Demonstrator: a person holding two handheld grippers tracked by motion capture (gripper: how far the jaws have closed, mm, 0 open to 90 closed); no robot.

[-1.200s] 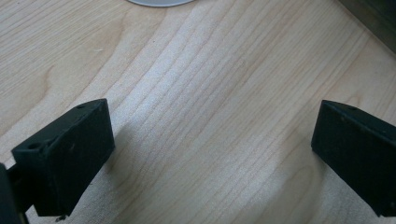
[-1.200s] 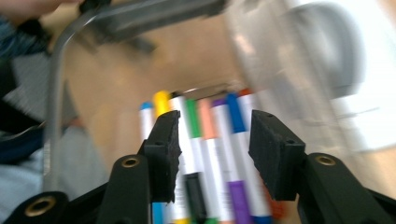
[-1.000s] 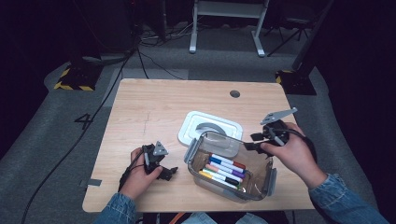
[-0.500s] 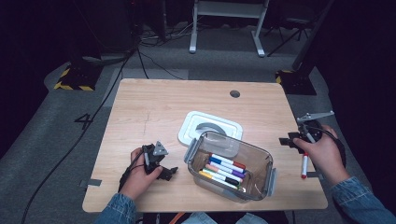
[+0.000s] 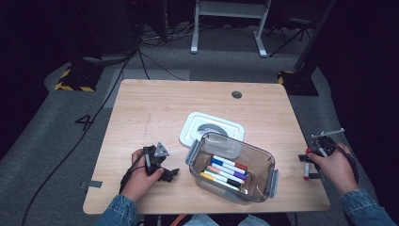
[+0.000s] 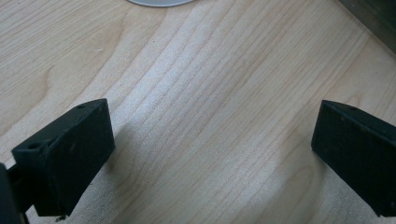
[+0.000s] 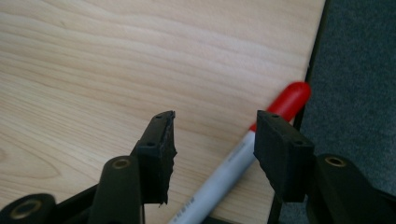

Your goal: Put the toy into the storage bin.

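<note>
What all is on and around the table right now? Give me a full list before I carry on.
Table: one, light wood, centre, with a small dark hole near its far edge.
Container: one, clear plastic, open, near edge right of centre.
Markers in the container: several, white bodies with mixed coloured caps, lying side by side; exact count unclear.
Lid: one, white, flat on the table behind the container.
Red-capped marker: one, white body, at the table's right edge, between the right gripper's jaws, not yet clamped.
Floor: grey carpet, cables and stand legs beyond the table.
Left gripper: black, open, resting on the table left of the container.
Right gripper: black, open over the marker.
</note>
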